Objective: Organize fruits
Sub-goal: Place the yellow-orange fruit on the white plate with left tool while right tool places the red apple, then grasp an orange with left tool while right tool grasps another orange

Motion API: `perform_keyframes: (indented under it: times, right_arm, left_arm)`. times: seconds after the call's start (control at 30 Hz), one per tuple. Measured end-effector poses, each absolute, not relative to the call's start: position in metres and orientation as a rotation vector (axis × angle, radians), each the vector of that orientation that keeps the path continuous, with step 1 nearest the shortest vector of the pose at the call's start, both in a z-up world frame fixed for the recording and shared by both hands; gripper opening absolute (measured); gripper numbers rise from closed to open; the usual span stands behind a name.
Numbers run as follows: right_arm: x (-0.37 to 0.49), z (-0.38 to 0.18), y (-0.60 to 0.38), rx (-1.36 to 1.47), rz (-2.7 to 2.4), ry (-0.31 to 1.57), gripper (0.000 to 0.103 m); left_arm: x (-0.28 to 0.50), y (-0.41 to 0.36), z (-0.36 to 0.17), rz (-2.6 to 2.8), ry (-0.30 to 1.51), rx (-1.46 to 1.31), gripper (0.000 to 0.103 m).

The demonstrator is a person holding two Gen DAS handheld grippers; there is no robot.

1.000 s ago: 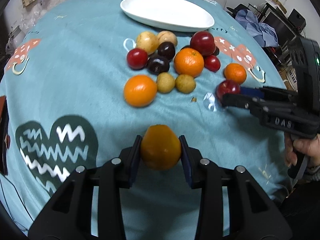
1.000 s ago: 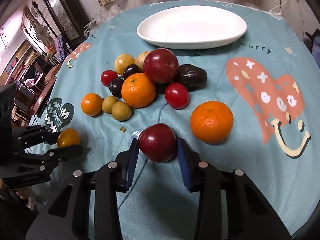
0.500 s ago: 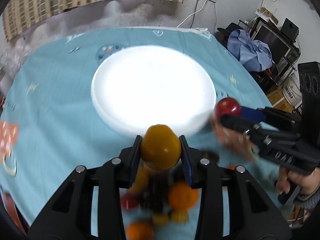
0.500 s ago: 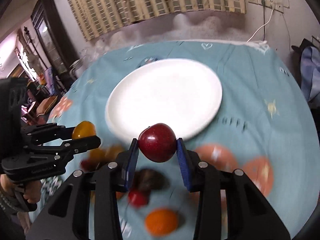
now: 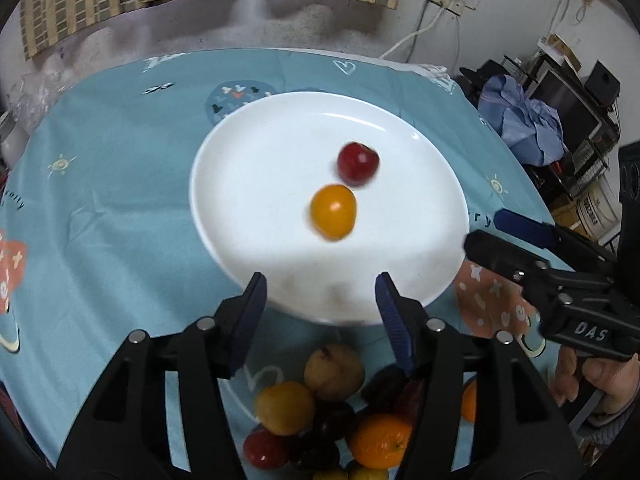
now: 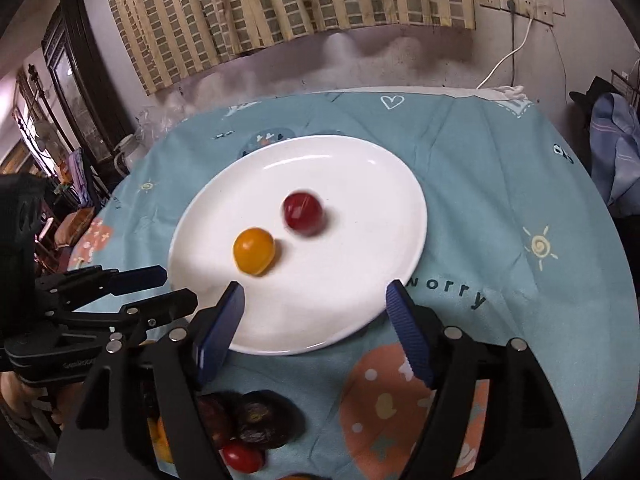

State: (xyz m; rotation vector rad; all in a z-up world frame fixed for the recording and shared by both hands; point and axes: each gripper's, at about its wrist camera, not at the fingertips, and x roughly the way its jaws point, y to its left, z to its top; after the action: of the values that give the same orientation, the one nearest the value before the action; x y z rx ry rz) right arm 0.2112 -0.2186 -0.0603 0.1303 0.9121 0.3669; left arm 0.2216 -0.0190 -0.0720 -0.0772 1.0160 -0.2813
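A white plate (image 5: 260, 168) (image 6: 360, 300) sits on the blue tablecloth. On it lie a yellow-orange fruit (image 5: 333, 211) (image 6: 254, 250) and a red fruit (image 5: 357, 163) (image 6: 303, 208), slightly blurred. My left gripper (image 5: 320, 294) is open and empty over the plate's near rim; it also shows in the right wrist view (image 6: 160, 288). My right gripper (image 6: 314, 304) is open and empty at the plate's near edge; it also shows in the left wrist view (image 5: 490, 228). The remaining fruit pile (image 5: 332, 412) (image 6: 248, 420) lies below the grippers.
The pile holds oranges (image 5: 380, 440), yellow fruits (image 5: 285, 408), red fruits (image 5: 264, 449) and dark ones (image 6: 262, 418). The table edge runs behind the plate near the wall and curtain (image 6: 280, 12). Clutter and a blue cloth (image 5: 524, 120) stand to the right.
Both grippers have opened. The yellow-orange fruit left my left gripper and the red fruit left my right gripper; both now lie on the plate. The view shifted from the pile to over the plate.
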Motion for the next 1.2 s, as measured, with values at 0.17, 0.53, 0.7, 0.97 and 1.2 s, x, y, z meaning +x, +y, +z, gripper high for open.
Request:
perform_keyframes:
  times: [0.17, 0.53, 0.7, 0.97, 1.2]
  right_arm:
    - [0.163, -0.048, -0.225, 0.131, 0.377, 0.892, 0.074]
    - [0.063, -0.065, -0.243, 0.15, 0.363, 0.992, 0.074]
    - [0.056, -0.063, -0.24, 0.157, 0.371, 1.018, 0.074]
    - [0.05, -0.062, -0.236, 0.15, 0.376, 1.028, 0.077]
    - [0.05, -0.066, -0.235, 0.138, 0.362, 1.045, 0.077]
  left_arm:
    - [0.179, 0.008, -0.062, -0.226, 0.989, -0.085, 0.059]
    - [0.077, 0.018, -0.1, -0.19, 1.073, 0.007, 0.062]
    - [0.075, 0.014, -0.11, -0.201, 1.074, 0.012, 0.062]
    - [0.082, 0.025, -0.122, -0.195, 1.094, -0.031, 0.063]
    - [0.081, 0.024, -0.13, -0.228, 1.111, -0.063, 0.047]
